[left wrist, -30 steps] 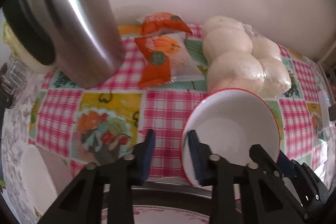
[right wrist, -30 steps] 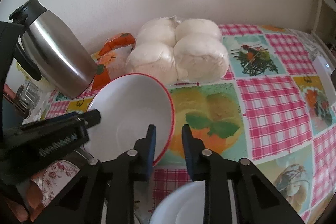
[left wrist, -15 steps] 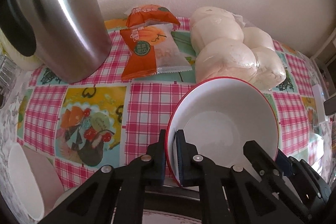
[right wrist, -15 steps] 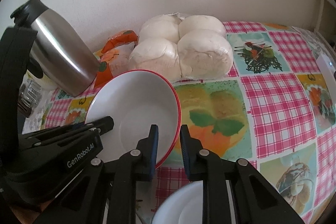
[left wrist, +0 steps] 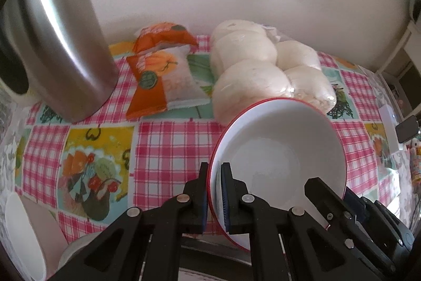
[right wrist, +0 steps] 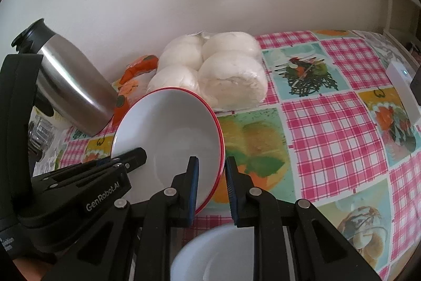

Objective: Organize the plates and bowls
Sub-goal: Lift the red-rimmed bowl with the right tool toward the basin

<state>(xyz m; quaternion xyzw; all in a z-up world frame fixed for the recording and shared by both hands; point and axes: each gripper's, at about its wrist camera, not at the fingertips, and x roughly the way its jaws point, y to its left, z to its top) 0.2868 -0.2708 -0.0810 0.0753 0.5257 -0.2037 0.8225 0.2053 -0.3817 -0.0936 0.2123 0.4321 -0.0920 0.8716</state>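
While both tongs (left wrist: 213, 191) (right wrist: 210, 183) clamp its rim, the red-rimmed bowl (left wrist: 284, 149) seemingly hangs tilted.

Left gripper (left wrist: 213, 191): pointed steeply down, jaws clamped. Right gripper (right wrist: 210, 186): angled down, jaws narrowly parted.

The bowl (left wrist: 279, 149) pinched in the left gripper (left wrist: 213, 191) is white with a thin red rim. Under it, the tablecloth (left wrist: 173, 146) mixes pink-and-white checks with yellow and teal fruit panels. Ahead of the claw lie 2 orange-and-white snack packets (left wrist: 163, 78), with pale cream buns (left wrist: 252, 70) to their right. Far left of the claw stands a brushed silver flask (left wrist: 60, 49). The gripper's black fingers (left wrist: 200, 198) carry blue pads.
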